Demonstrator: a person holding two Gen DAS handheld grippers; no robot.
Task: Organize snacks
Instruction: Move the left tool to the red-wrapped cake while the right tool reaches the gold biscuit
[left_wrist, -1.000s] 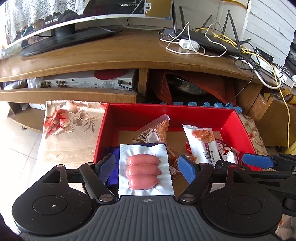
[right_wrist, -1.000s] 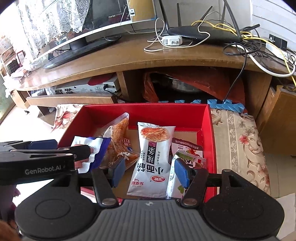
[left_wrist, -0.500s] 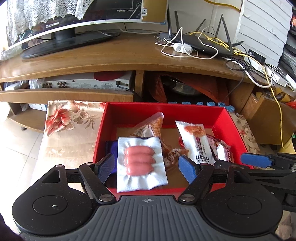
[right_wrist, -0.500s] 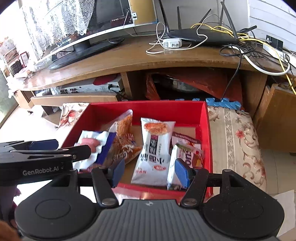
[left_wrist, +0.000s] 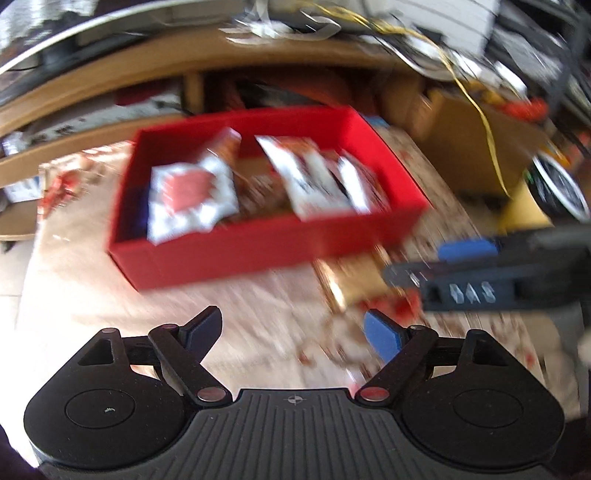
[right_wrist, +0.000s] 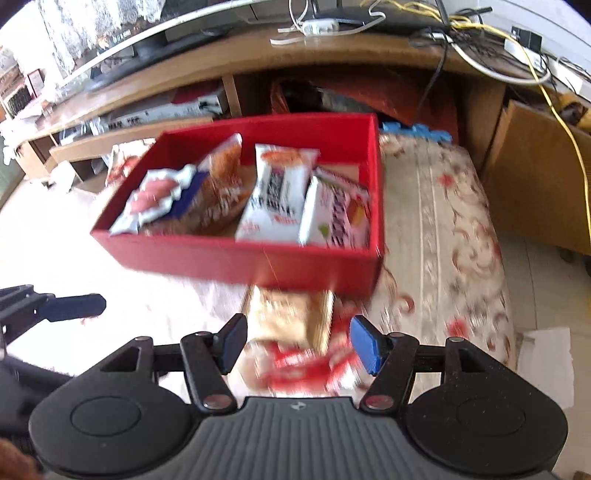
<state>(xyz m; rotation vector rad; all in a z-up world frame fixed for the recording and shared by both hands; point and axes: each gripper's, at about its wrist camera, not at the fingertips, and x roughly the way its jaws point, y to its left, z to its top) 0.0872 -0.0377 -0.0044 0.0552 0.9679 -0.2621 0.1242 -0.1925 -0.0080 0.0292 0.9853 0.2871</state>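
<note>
- Both views motion-blurred, detail is limited.
- Red box (right_wrist: 258, 262) sits ahead of both grippers on a floral-cloth surface (right_wrist: 443, 229); whether that is a tabletop or a cushion, cannot tell.
- Box holds about 5 packets: sausage pack (left_wrist: 192, 192) at its left end, orange snack bag (right_wrist: 221, 184) next, white packet (right_wrist: 277, 195) mid, more white/red packets at the right.
- 1 loose snack remains outside: tan and red packet (right_wrist: 295, 332), lying on the cloth just beside the near wall of the box.
- Right gripper (right_wrist: 297, 343): fingers spread wide, holding nothing; the loose packet lies directly ahead, between and just beyond its fingertips.
- Packet's long axis looks to run roughly forward from the right gripper toward the box; blur makes this unsure.
- Left gripper (left_wrist: 291, 330): fingers spread, empty; the same packet (left_wrist: 354, 280) lies ahead and to its right, further off.
- Right gripper appears in the left view (left_wrist: 465, 269), right beside the packet.
- Judgement: right gripper is nearer and better lined up, so it likely takes the packet; the box is straight ahead past it.
- Risk: thin, flat packet on soft cloth, fingers may snag fabric.
</note>
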